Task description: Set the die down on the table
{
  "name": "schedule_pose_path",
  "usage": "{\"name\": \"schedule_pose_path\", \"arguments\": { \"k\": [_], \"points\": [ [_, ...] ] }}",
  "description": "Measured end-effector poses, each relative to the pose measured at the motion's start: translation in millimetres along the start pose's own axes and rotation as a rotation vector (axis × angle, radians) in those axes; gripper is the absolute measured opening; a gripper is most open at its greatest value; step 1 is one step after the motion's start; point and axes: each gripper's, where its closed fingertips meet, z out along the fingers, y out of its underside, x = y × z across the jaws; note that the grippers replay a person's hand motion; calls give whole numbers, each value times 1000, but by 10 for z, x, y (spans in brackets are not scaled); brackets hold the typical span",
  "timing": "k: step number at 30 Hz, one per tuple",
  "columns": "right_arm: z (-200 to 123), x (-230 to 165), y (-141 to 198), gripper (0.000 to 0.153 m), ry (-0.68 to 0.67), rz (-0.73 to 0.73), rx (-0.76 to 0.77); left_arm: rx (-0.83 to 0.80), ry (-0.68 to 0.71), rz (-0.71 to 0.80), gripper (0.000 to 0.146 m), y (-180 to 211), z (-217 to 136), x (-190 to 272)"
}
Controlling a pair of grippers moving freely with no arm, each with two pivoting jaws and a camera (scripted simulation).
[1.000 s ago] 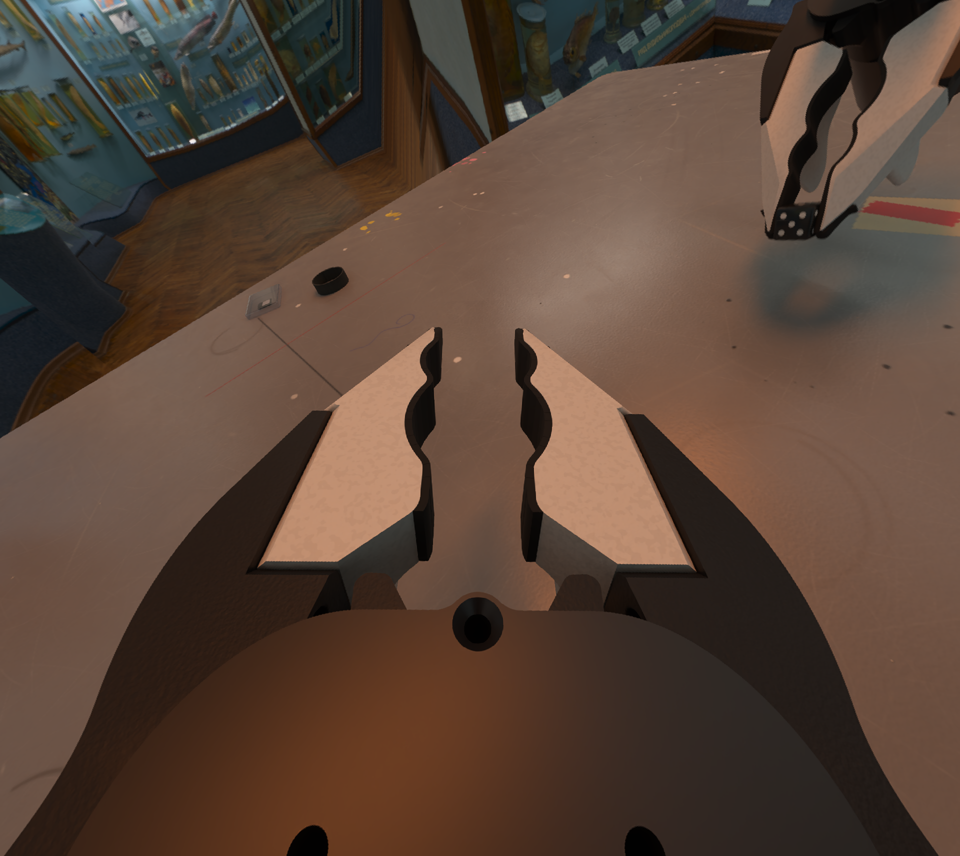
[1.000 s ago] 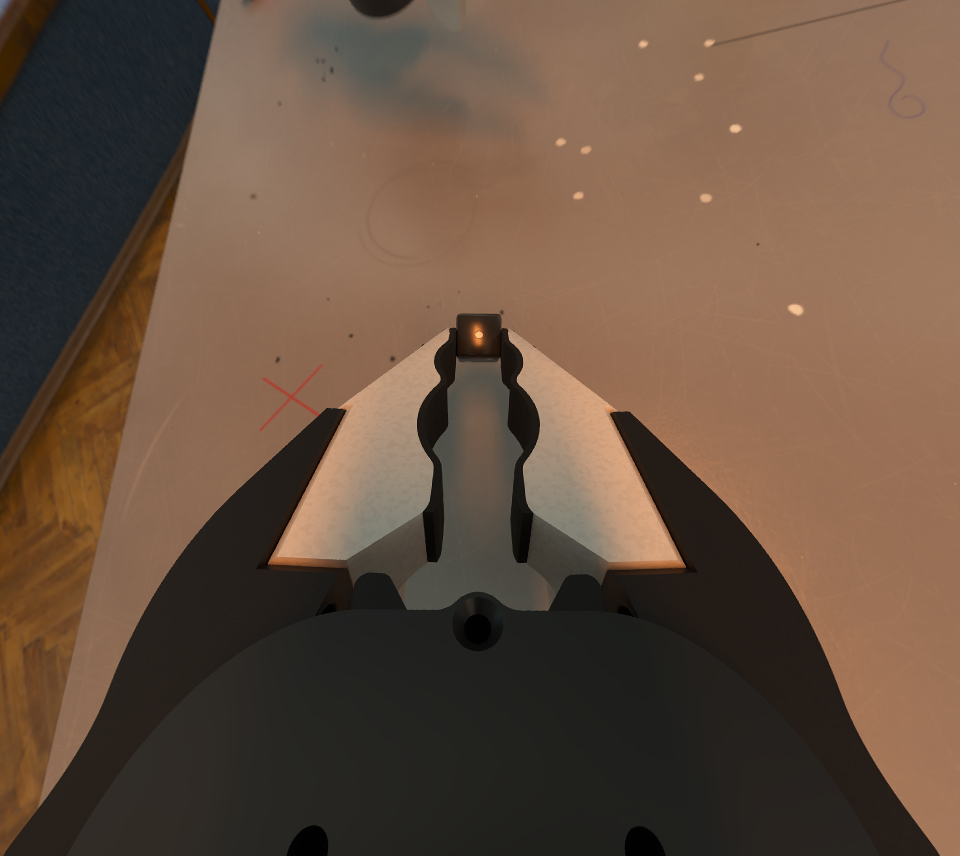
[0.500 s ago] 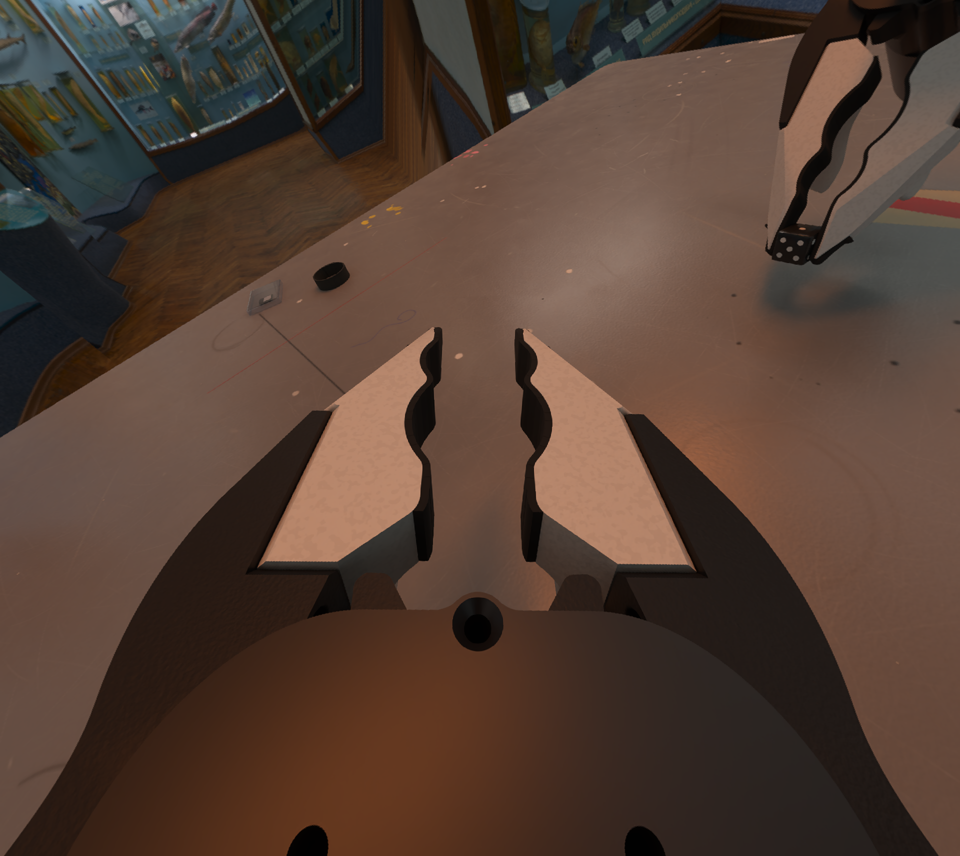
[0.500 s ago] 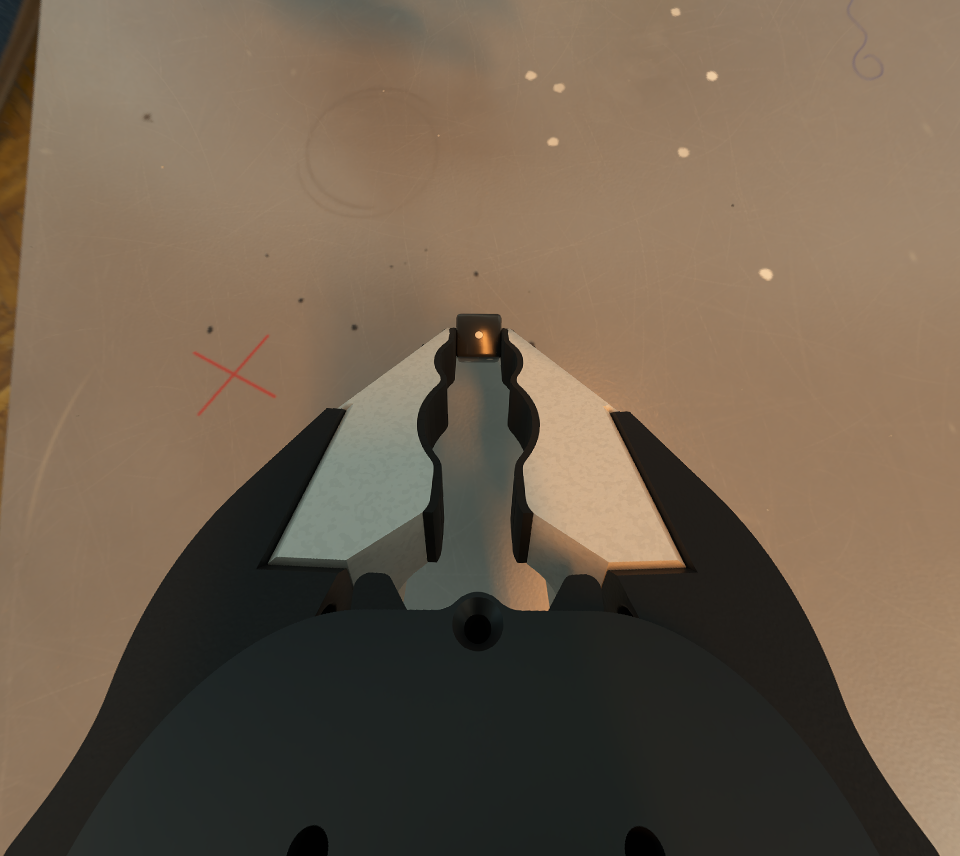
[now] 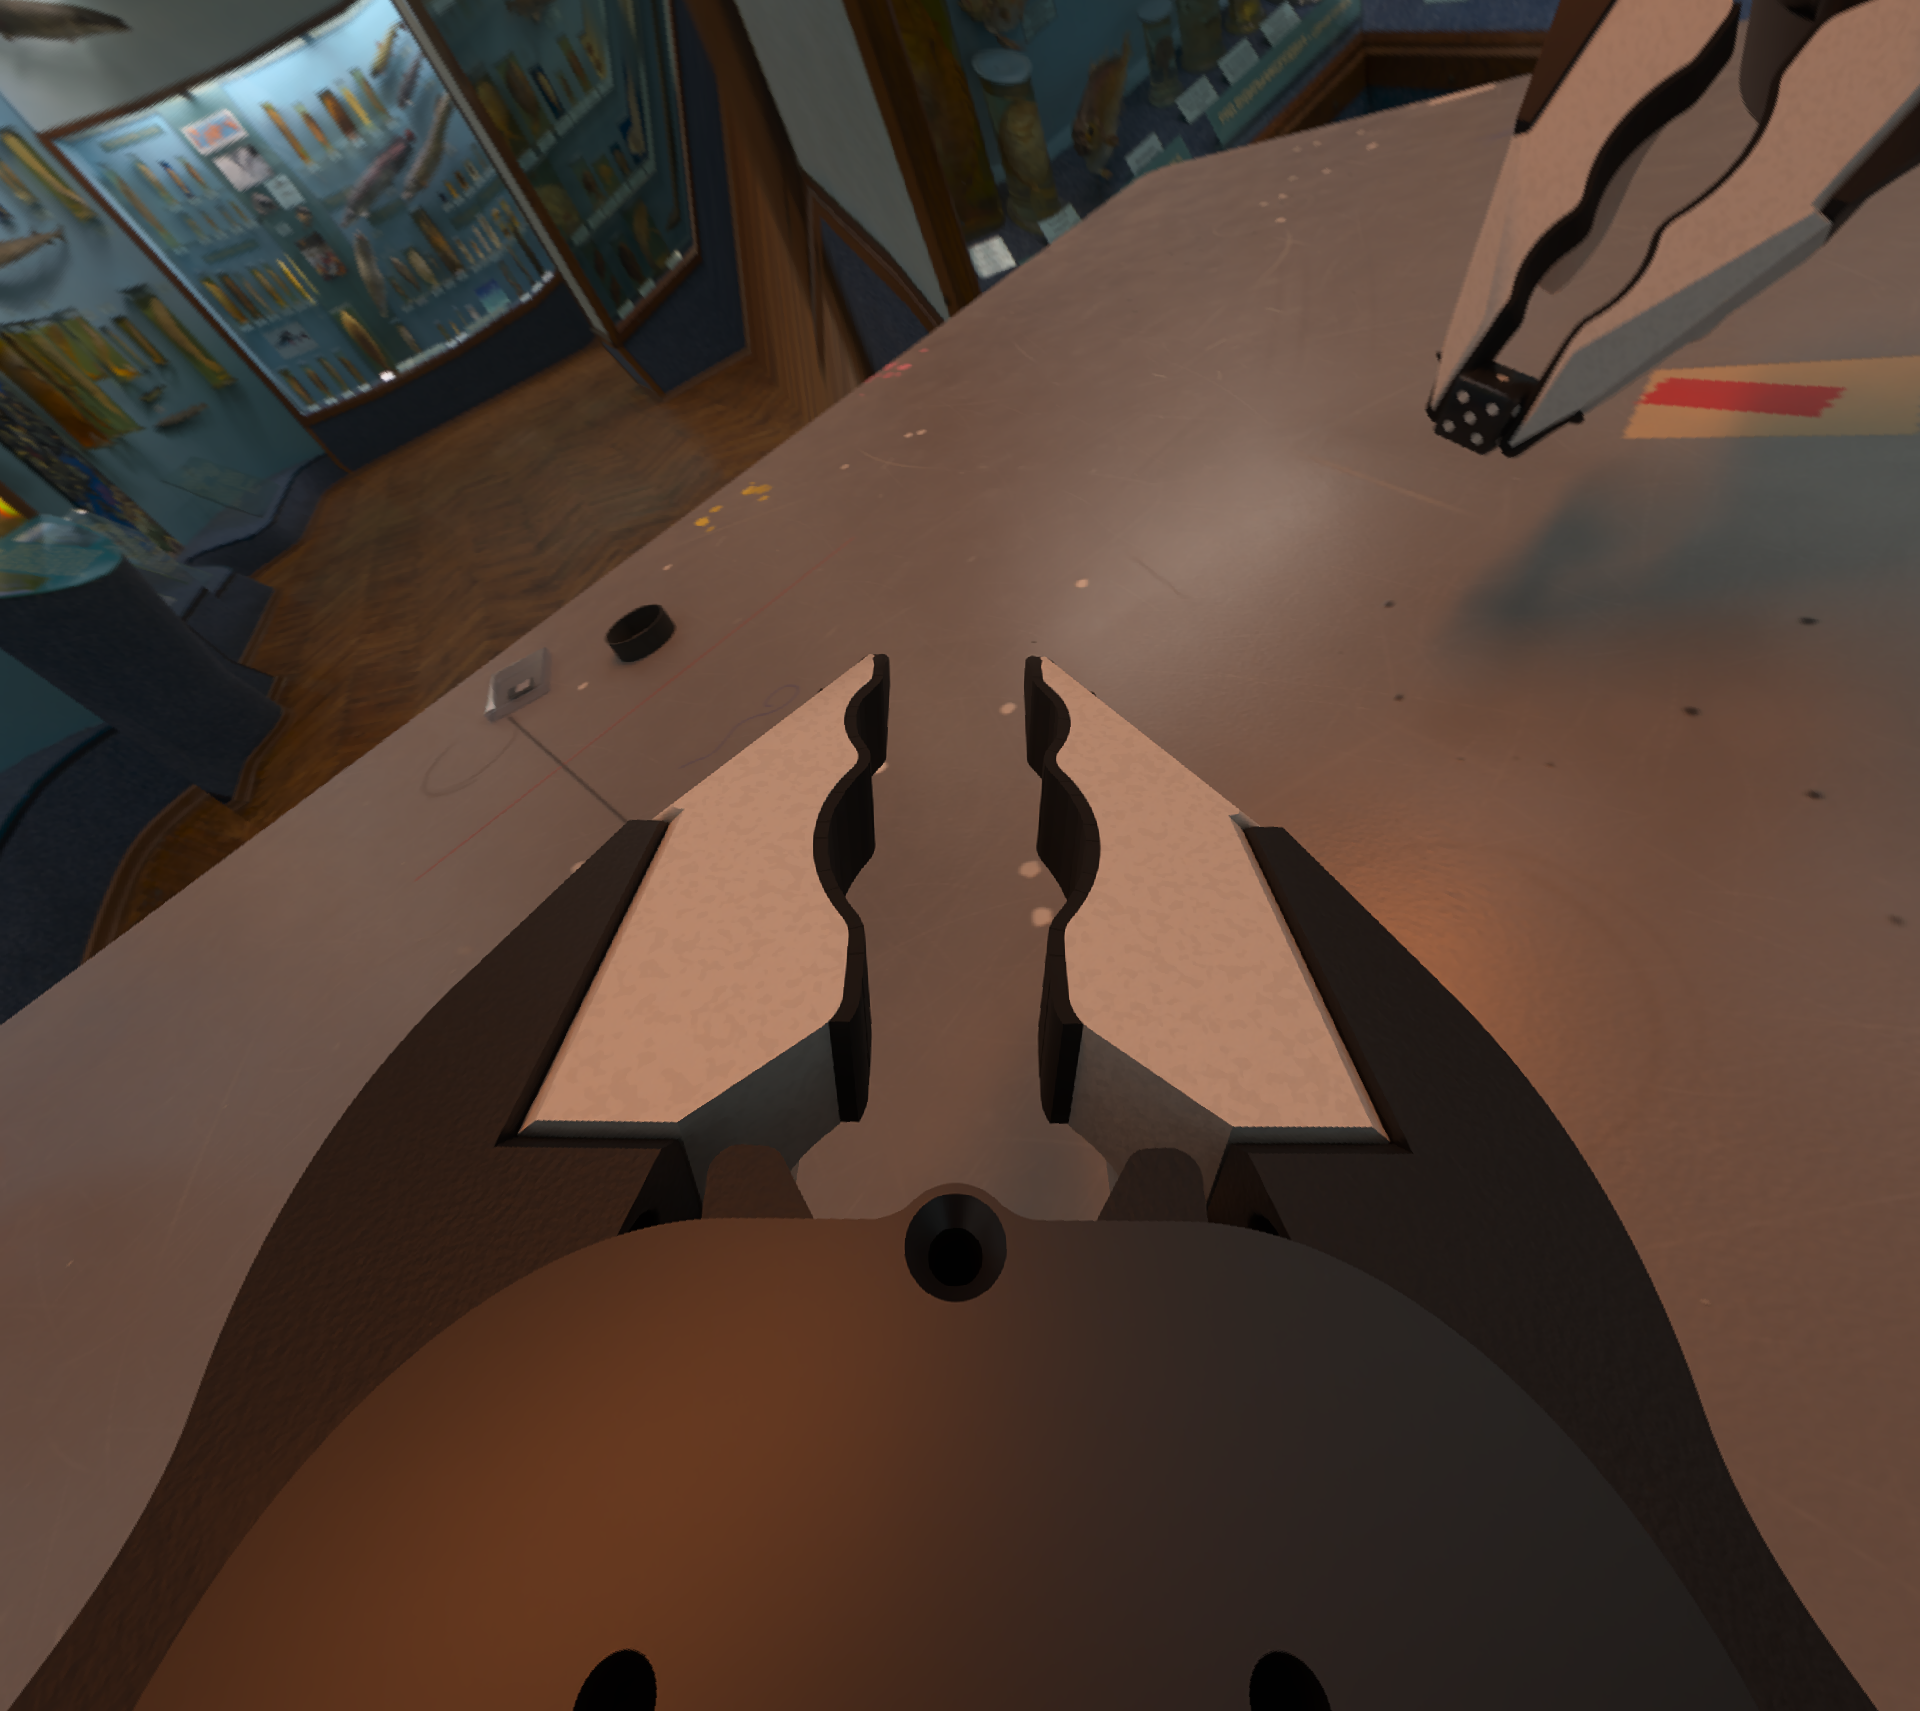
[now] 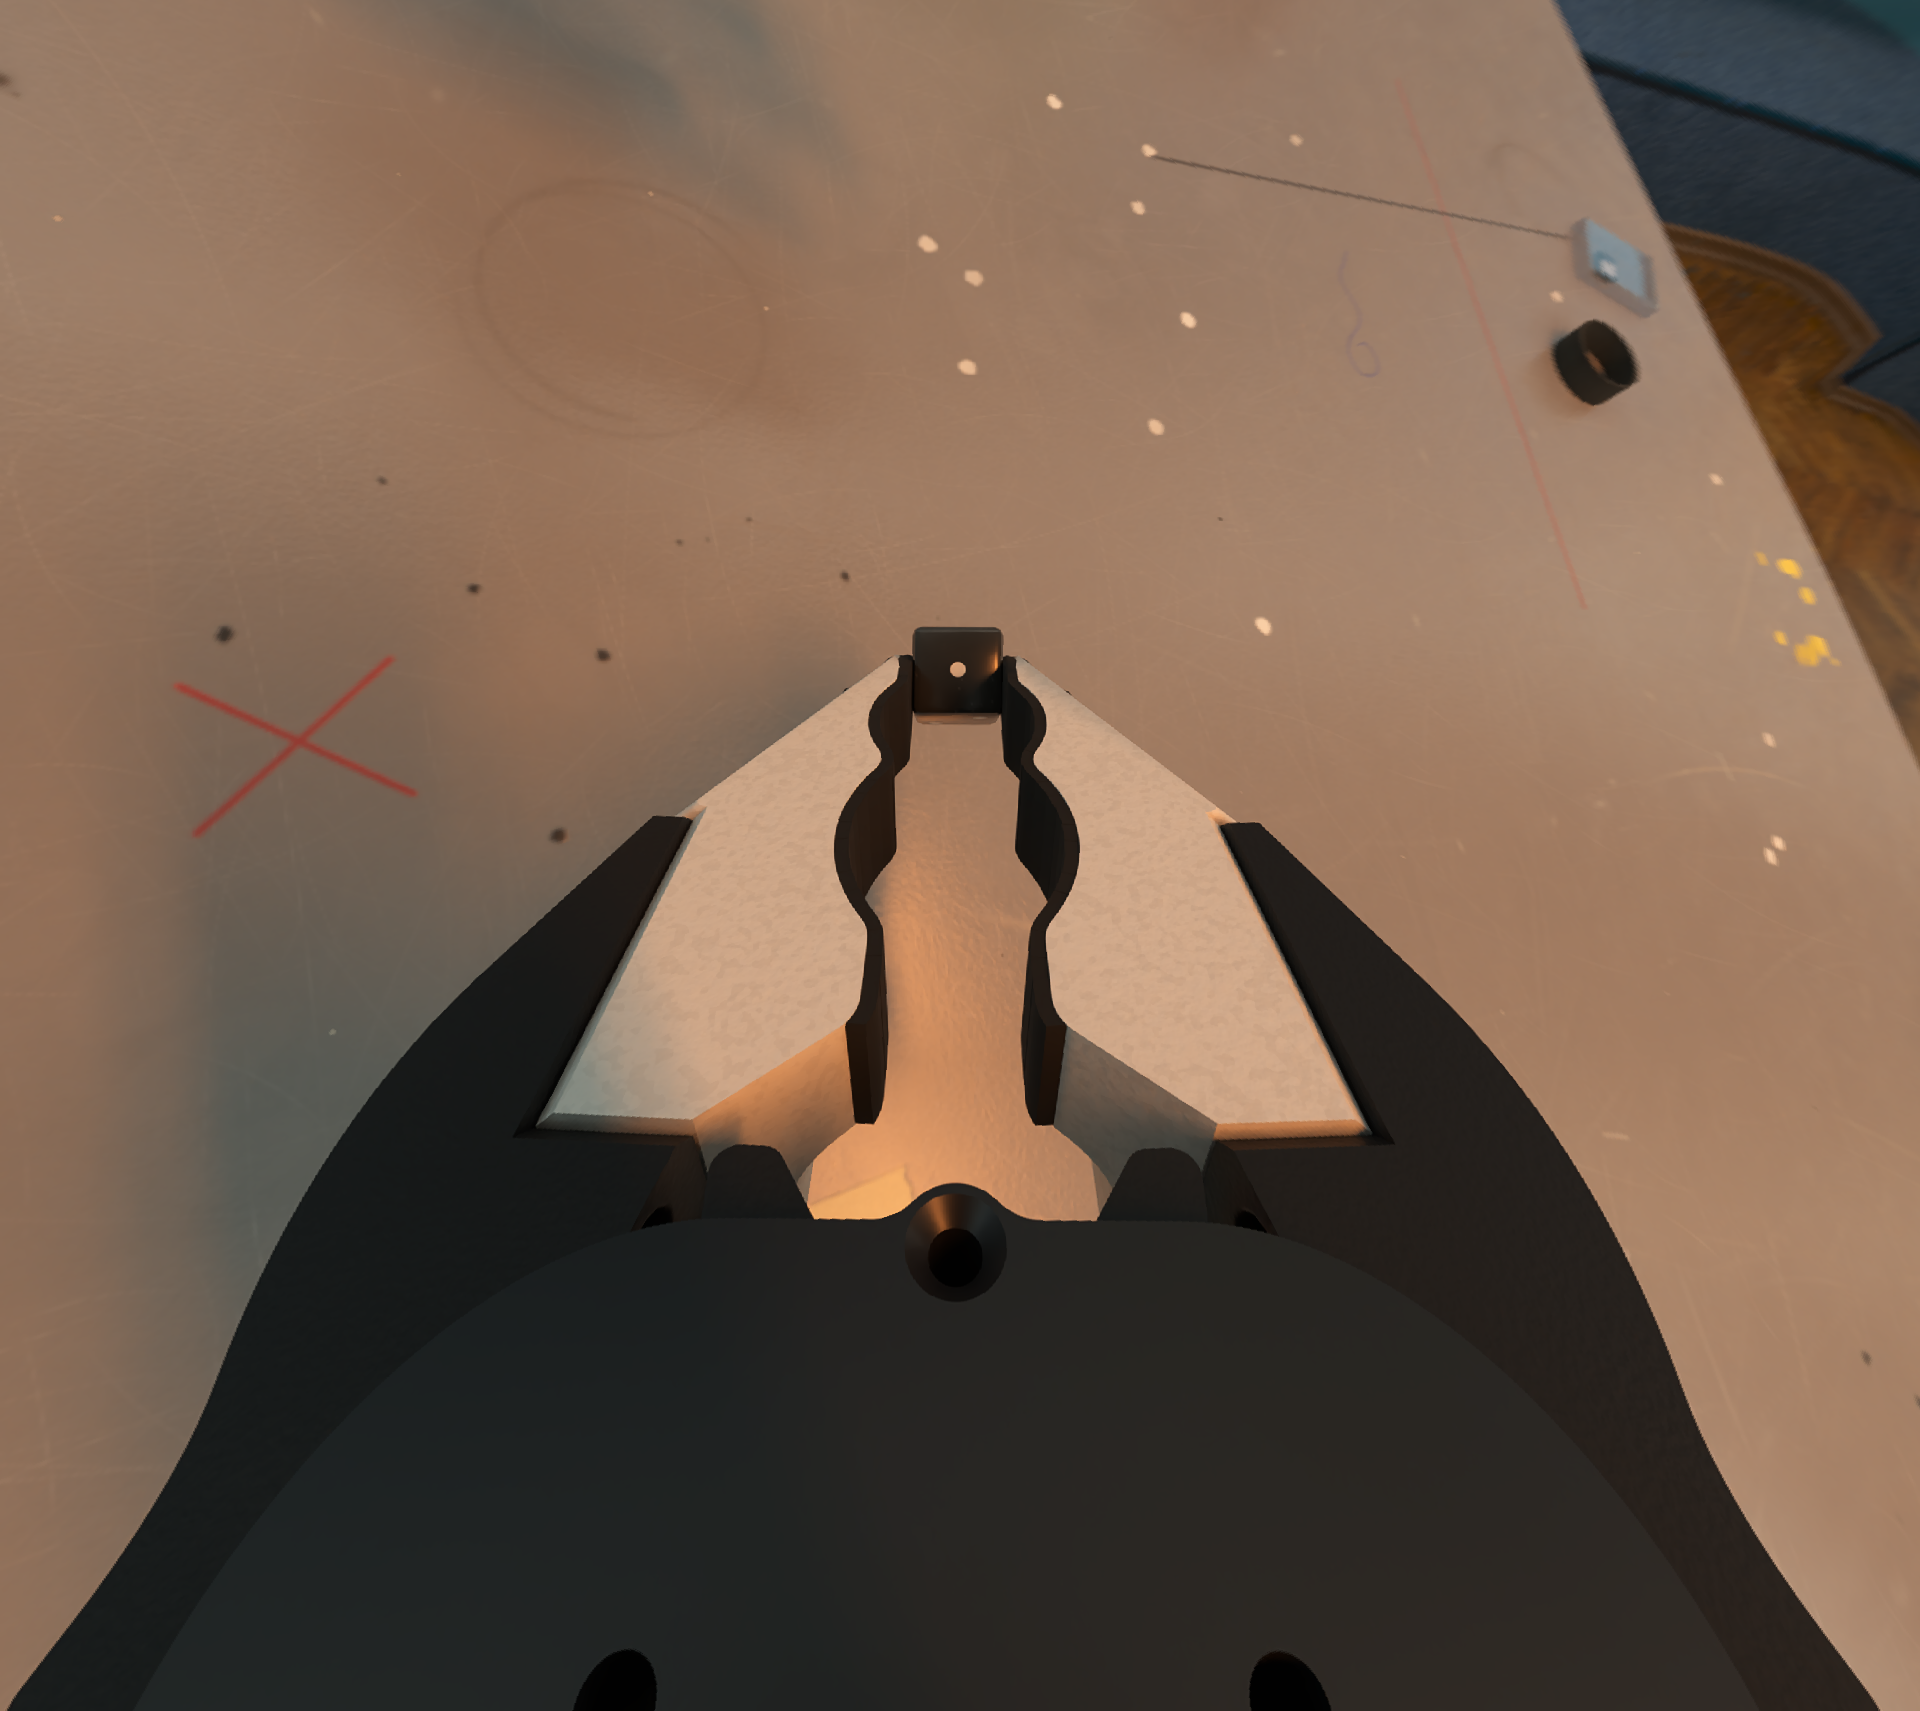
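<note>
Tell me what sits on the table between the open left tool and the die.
Nothing: in the left wrist view only bare table with small specks lies between the left tool and the die, held in the right tool.

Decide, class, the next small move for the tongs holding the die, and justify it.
Probably lower the right tongs slightly until the small black white-pipped die meets the brown tabletop, then open. The die is pinched between the fingertips, and the shadow lying apart suggests it hangs above the surface. The left tongs are open, empty.
</note>
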Motion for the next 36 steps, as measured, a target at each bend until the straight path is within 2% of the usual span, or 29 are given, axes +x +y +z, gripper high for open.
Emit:
{"name": "schedule_pose_path", "arguments": {
  "k": [3,11,17,23,29,36],
  "points": [
    [-71,-11,45,16,26,9,7,-30,46,19,28,-21,44,134],
    [-186,-95,559,16,-40,186,-153,-103,149,80,27,-44,68,379],
    [-185,-161,733,16,-83,267,-201,-184,222,134,28,11,137,610],
    [-156,-187,755,17,-106,278,-212,-218,212,120,29,63,79,575],
    [-244,-128,665,22,-100,283,-154,-246,125,110,30,95,-140,309],
    [-318,88,637,25,-38,304,-112,-276,62,77,31,187,-343,84]
  ]
}}
